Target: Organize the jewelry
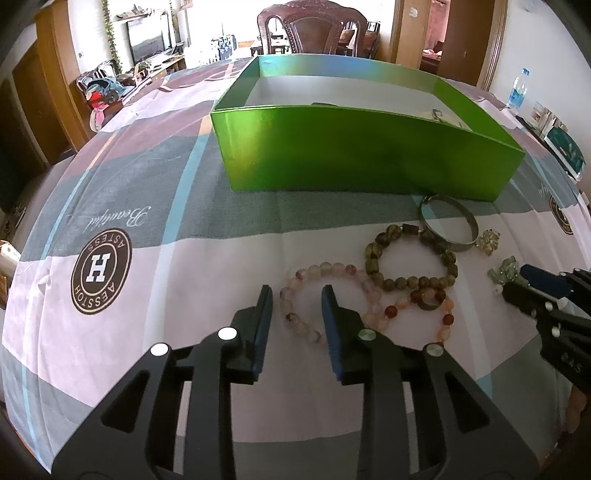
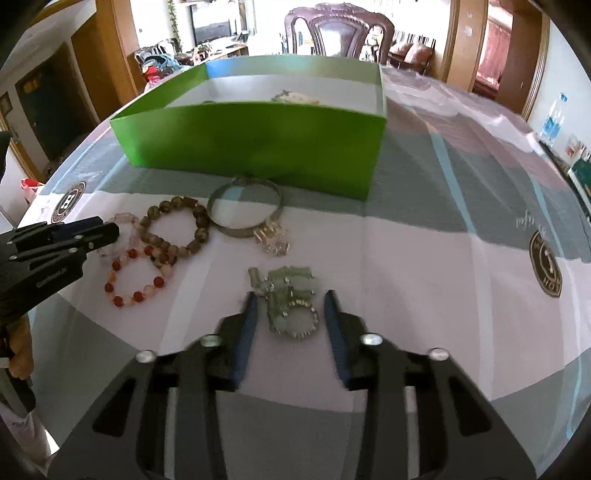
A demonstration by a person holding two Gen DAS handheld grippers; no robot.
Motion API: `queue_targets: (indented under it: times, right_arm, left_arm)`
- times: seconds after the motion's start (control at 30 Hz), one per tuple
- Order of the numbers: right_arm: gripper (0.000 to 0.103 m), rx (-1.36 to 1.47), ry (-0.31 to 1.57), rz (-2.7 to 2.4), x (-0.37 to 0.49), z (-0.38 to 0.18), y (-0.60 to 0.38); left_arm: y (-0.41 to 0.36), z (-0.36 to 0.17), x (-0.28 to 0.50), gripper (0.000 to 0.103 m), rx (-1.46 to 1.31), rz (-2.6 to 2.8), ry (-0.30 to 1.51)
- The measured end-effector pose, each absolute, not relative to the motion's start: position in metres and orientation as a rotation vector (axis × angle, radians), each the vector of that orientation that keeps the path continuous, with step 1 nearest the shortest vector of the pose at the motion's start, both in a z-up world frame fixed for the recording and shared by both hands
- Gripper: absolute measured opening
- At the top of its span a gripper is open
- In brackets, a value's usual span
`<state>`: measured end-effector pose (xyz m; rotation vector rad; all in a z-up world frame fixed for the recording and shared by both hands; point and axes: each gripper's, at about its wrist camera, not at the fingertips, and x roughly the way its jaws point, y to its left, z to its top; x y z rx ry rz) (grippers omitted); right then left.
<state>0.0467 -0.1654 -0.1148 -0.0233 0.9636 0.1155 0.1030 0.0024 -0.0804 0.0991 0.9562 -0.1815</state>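
My left gripper (image 1: 295,295) is open and held low over the tablecloth, with the left side of a pale pink bead bracelet (image 1: 291,315) between its fingers; the pads stand clear of the beads. My right gripper (image 2: 291,299) is open around a green jade piece (image 2: 291,291) without touching it. Between the two lie a red-and-pale bead bracelet (image 2: 118,301), an olive-brown bead bracelet (image 2: 199,236), a silver bangle (image 2: 236,230) and a clear crystal piece (image 2: 273,240). Behind them stands an open green box (image 1: 362,155) with some jewelry inside.
The table carries a checked cloth with round logos (image 1: 99,271). A carved wooden chair (image 2: 340,33) stands behind the box. A water bottle (image 1: 517,90) and a teal box (image 1: 565,147) sit at the right edge. A hand (image 2: 18,354) holds the left gripper.
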Motion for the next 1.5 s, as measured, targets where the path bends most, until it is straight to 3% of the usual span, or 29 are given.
queue_targets:
  times: [0.07, 0.33, 0.7, 1.23, 1.5]
  right_arm:
    - [0.021, -0.016, 0.962, 0.133, 0.048, -0.115, -0.163]
    - [0.021, -0.012, 0.904, 0.141, 0.043, -0.095, -0.162]
    - [0.021, -0.014, 0.756, 0.123, 0.032, -0.041, -0.169]
    - [0.021, 0.012, 0.833, 0.116, 0.032, -0.071, -0.179]
    - [0.021, -0.024, 0.762, 0.124, 0.042, -0.043, -0.172]
  left_arm:
    - [0.003, -0.08, 0.103, 0.008, 0.1, -0.182, 0.953]
    - [0.012, -0.068, 0.1, 0.008, 0.059, -0.2, 0.948]
    - [0.017, -0.002, 0.078, 0.008, 0.035, -0.239, 0.795]
    - [0.017, -0.018, 0.074, 0.008, 0.03, -0.246, 0.837]
    - [0.016, 0.001, 0.088, 0.008, 0.034, -0.258, 0.807]
